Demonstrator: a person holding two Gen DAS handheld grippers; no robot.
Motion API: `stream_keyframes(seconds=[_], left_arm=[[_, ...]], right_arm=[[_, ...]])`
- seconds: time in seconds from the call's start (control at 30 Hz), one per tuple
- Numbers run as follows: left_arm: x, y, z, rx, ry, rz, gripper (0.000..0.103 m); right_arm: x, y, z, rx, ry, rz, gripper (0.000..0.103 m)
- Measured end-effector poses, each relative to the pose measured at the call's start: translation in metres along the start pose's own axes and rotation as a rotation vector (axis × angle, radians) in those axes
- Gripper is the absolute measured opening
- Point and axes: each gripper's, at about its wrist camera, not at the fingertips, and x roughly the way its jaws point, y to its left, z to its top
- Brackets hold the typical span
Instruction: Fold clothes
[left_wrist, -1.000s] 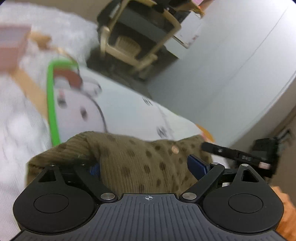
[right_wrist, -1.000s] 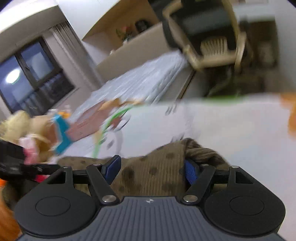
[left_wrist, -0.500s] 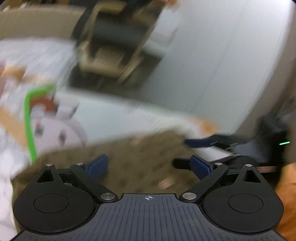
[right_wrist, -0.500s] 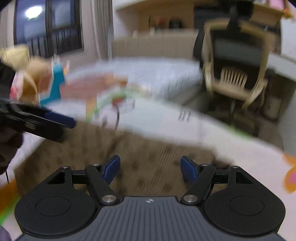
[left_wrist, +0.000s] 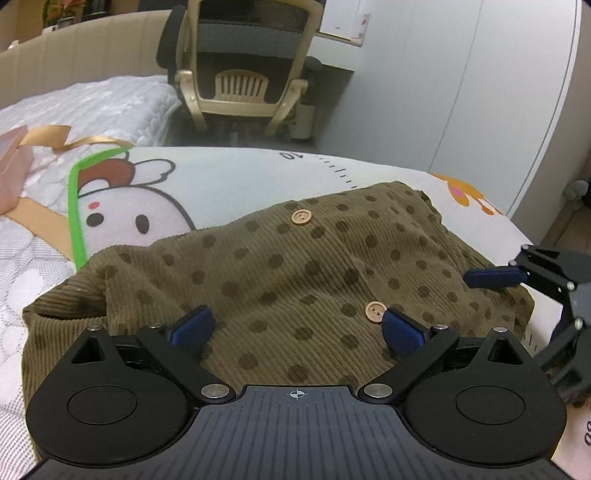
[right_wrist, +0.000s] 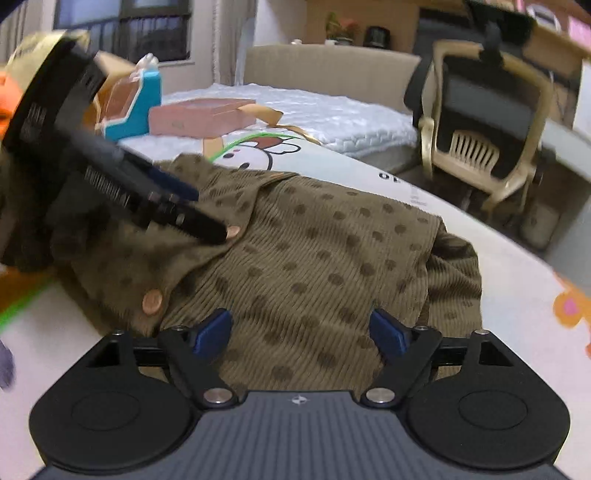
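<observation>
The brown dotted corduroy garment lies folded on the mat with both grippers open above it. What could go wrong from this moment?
1. The corduroy garment looks thick and bunched at its right edge, so the fold may spring open.
2. The left gripper and the right gripper hover very near the cloth; a blue fingertip next to the wooden button could snag it and drag the fold.
3. The two grippers are close together and may collide.

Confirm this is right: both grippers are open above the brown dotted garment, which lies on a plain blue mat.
Not quite. The left gripper and right gripper are open over the brown dotted garment, but the left wrist view shows a white cartoon-printed mat, green-edged, not plain blue.
</observation>
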Motion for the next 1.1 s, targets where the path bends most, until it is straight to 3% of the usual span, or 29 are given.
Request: stream_keyframes(seconds=[0.13, 0.23, 0.47, 0.53, 0.8, 0.93, 1.03, 1.1], left_arm=[[-0.01, -0.005, -0.004, 0.005, -0.005, 0.014, 0.101], [-0.029, -0.012, -0.022, 0.015, -0.012, -0.017, 0.102], [-0.028, -0.048, -0.066, 0.235, -0.041, 0.155, 0.103], [-0.029, -0.047, -0.066, 0.232, -0.042, 0.159, 0.103], [-0.031, -0.05, -0.07, 0.229, -0.05, 0.181, 0.103], [-0.031, -0.051, -0.07, 0.229, -0.053, 0.181, 0.103], [-0.031, -0.051, -0.071, 0.228, -0.057, 0.18, 0.103], [-0.032, -0.05, -0.071, 0.227, -0.06, 0.177, 0.103]], right_arm=[[-0.003, 0.001, 0.001, 0.021, 0.004, -0.008, 0.085], [-0.016, 0.002, -0.004, 0.014, -0.007, -0.015, 0.085], [-0.017, 0.001, -0.012, 0.048, 0.018, -0.052, 0.092], [-0.017, 0.002, -0.015, 0.058, 0.025, -0.058, 0.092], [-0.046, 0.009, 0.006, 0.07, -0.112, -0.019, 0.092], [-0.026, 0.009, 0.016, 0.124, -0.091, 0.02, 0.092], [0.003, 0.008, 0.013, 0.17, 0.003, 0.028, 0.094], [0.01, 0.014, 0.007, 0.123, -0.003, 0.012, 0.099]])
